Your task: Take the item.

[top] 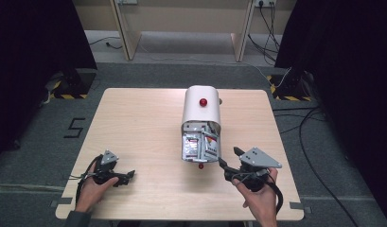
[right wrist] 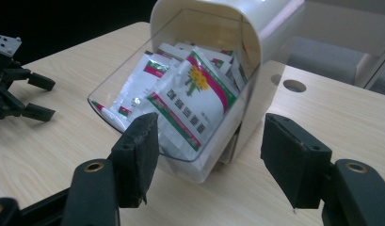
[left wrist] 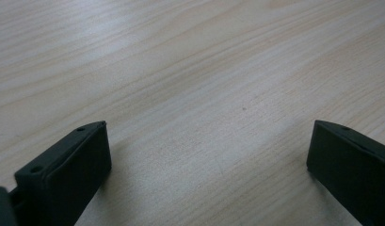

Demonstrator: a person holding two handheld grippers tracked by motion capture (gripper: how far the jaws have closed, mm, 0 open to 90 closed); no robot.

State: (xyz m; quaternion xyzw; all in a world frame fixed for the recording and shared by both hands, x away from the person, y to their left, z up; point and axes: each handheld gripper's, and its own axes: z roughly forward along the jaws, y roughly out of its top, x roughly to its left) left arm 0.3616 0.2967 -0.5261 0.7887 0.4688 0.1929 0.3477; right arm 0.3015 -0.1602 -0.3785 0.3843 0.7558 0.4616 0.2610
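Observation:
A white rounded dispenser box (top: 201, 111) with a red knob (top: 203, 101) on top stands at the middle of the wooden table (top: 144, 123). Its clear front bin (right wrist: 133, 89) is tilted open and holds several white sachets (right wrist: 195, 101) with red and green stripes. A second red knob (top: 200, 166) shows at the bin's front lip. My right gripper (right wrist: 209, 136) is open just in front of the bin, a little to its right, with nothing between the jaws; the high view has it at the right gripper (top: 230, 157). Low over bare wood at the front left, the left gripper (top: 127, 177) is open and empty.
A round hole (right wrist: 294, 85) pierces the tabletop behind the box. My left gripper (right wrist: 20, 89) appears far left in the right gripper view. Cables (top: 319, 175) run over the grey floor right of the table. Black curtains flank both sides.

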